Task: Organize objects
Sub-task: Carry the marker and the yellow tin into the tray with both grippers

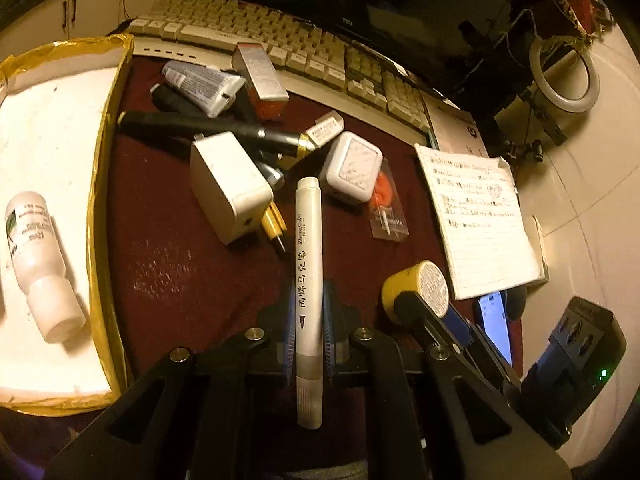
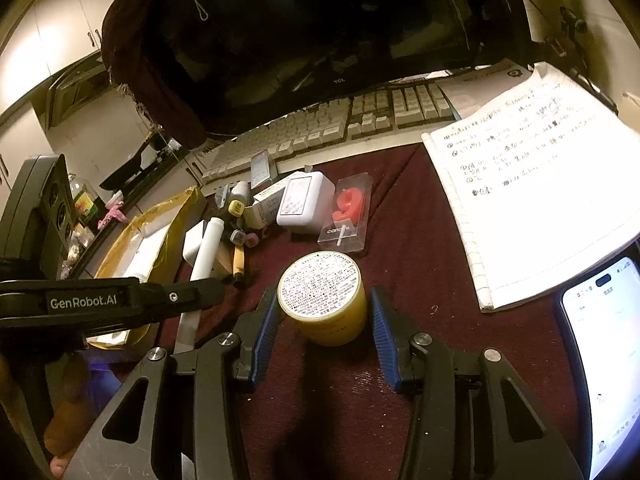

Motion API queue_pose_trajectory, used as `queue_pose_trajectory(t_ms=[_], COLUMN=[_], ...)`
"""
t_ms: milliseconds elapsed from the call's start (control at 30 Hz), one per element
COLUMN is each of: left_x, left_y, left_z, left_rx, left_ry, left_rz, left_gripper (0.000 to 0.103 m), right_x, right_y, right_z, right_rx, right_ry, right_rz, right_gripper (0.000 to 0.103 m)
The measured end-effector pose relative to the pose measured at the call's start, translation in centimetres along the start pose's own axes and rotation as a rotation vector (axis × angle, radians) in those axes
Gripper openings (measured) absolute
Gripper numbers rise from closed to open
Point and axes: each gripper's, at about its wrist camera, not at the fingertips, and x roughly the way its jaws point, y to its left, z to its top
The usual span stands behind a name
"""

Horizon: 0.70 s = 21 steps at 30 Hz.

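Note:
My left gripper is shut on a white marker pen and holds it above the dark red cloth; the pen also shows in the right wrist view. My right gripper is open, its blue pads on either side of a yellow tin with a white printed lid; a small gap shows at each side. The tin also shows in the left wrist view. A white foam tray with yellow tape edges lies at the left and holds a white bottle.
A pile lies mid-cloth: white charger, black pen, tube, small box, white square adapter, red candle in clear case. A keyboard, notebook and lit phone border it.

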Motion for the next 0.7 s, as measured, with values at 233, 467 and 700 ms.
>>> queue_pose_trajectory(t_ms=[233,467,700], left_x=[-1.7,-6.8,-10.9], left_y=[0.1,3.5,10.4], left_z=[-0.4,1.2,2.6], left_rx=[-0.021,-0.111,-0.248], left_ry=[-0.02,-0.119,-0.224], left_rz=[-0.066,-0.07,0.035], left_gripper=[0.009,0.01,0.01], right_x=[-0.1,-1.0,2.6], right_y=[0.3,3.4,10.1], right_z=[0.3,1.2,2.5], right_rx=[0.009,-0.025,-0.101], right_ry=[0.001,-0.045,0.104], right_rz=[0.028,0.116,0.37], right_gripper=[0.04,0.04,0.04])
